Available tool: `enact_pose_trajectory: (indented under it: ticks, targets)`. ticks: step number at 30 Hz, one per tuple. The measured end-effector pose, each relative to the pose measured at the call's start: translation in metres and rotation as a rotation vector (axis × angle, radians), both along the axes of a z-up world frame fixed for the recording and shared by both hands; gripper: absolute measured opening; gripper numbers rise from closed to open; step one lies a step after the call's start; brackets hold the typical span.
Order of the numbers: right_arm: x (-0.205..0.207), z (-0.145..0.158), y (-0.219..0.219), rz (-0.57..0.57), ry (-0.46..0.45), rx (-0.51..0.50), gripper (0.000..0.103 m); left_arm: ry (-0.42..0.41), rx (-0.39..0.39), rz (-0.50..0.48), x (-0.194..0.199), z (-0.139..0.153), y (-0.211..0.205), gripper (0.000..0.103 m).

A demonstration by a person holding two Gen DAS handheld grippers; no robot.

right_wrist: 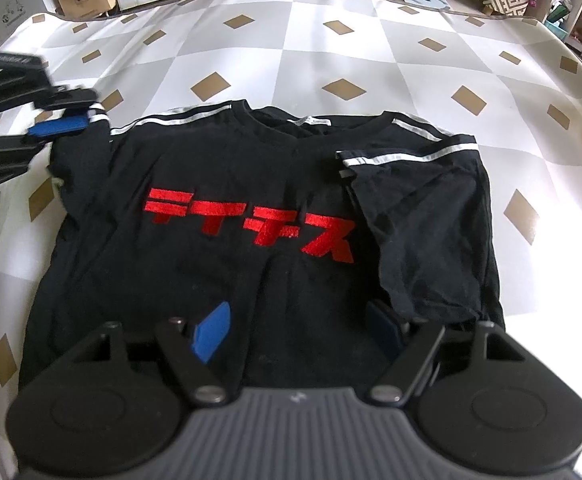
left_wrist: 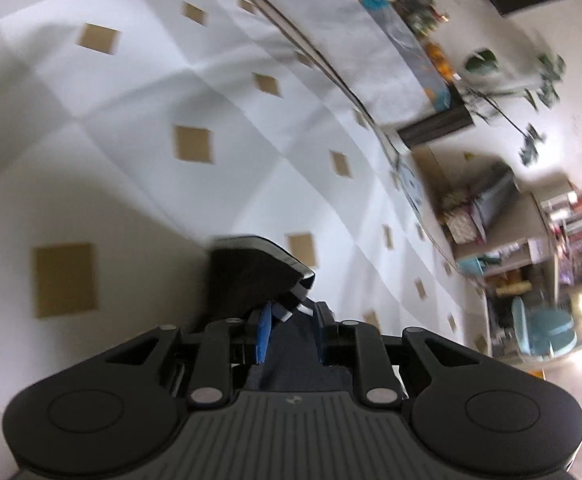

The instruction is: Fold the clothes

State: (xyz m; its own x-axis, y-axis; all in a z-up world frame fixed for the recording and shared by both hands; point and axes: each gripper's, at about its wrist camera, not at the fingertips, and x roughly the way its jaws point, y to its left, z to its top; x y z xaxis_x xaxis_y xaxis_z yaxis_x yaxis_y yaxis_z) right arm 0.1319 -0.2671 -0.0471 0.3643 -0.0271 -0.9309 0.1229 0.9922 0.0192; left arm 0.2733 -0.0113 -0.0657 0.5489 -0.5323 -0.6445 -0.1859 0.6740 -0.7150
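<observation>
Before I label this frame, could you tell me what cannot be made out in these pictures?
- Shirt hem: right wrist view, hidden behind the body of the right gripper.
- Sleeve end: right wrist view, covered by the left gripper, blurred.
- Rest of shirt: left wrist view, outside the frame; only a pinched fold shows.
- Shelf contents: left wrist view, motion blur.

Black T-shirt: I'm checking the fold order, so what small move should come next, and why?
Probably carry the left gripper inward, laying its sleeve across the black T-shirt. It is shut on that sleeve, while the other sleeve already lies folded over and the right gripper is open.
</observation>
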Motion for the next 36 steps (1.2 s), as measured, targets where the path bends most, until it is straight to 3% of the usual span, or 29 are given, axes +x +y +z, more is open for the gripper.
enact_pose_trajectory:
  ticks: [2, 6, 8, 11, 16, 18, 20, 23, 27, 31, 36]
  targets:
    - [-0.001, 0.001, -0.001, 0.0, -0.002, -0.003, 0.073, 0.005, -0.005, -0.049, -0.003, -0.001, -0.019, 0.019]
    - [0.0, 0.001, -0.005, -0.015, 0.002, 0.001, 0.073, 0.031, -0.008, -0.186, -0.009, -0.008, -0.061, 0.03]
    - [0.0, 0.001, -0.006, -0.017, 0.002, 0.003, 0.074, 0.055, 0.041, -0.276, -0.015, -0.012, -0.084, 0.03]
    - [-0.001, 0.002, -0.007, -0.021, -0.002, -0.003, 0.074, 0.066, 0.06, -0.312, -0.024, -0.015, -0.097, 0.03]
    - [0.0, 0.004, -0.01, -0.031, -0.008, 0.013, 0.074, 0.035, 0.07, -0.287, -0.034, 0.013, -0.08, 0.036]
    - [0.001, 0.006, -0.009, -0.029, -0.016, 0.021, 0.074, 0.004, 0.066, -0.255, -0.036, 0.031, -0.065, 0.048]
    - [0.0, 0.01, -0.006, -0.02, -0.031, 0.03, 0.074, -0.023, 0.107, -0.2, -0.041, 0.047, -0.046, 0.053]
    - [-0.001, 0.012, -0.003, -0.009, -0.045, 0.043, 0.074, -0.039, 0.207, -0.141, -0.051, 0.059, -0.019, 0.053]
    - [0.001, 0.012, 0.002, -0.008, -0.06, 0.069, 0.074, 0.039, 0.297, -0.106, -0.064, 0.051, 0.01, 0.053]
    - [0.005, 0.014, 0.011, -0.001, -0.079, 0.071, 0.074, 0.093, 0.318, -0.079, -0.067, 0.033, 0.03, 0.053]
    - [0.008, 0.011, 0.026, 0.031, -0.076, 0.071, 0.074, 0.124, 0.223, 0.017, -0.051, 0.013, 0.05, 0.053]
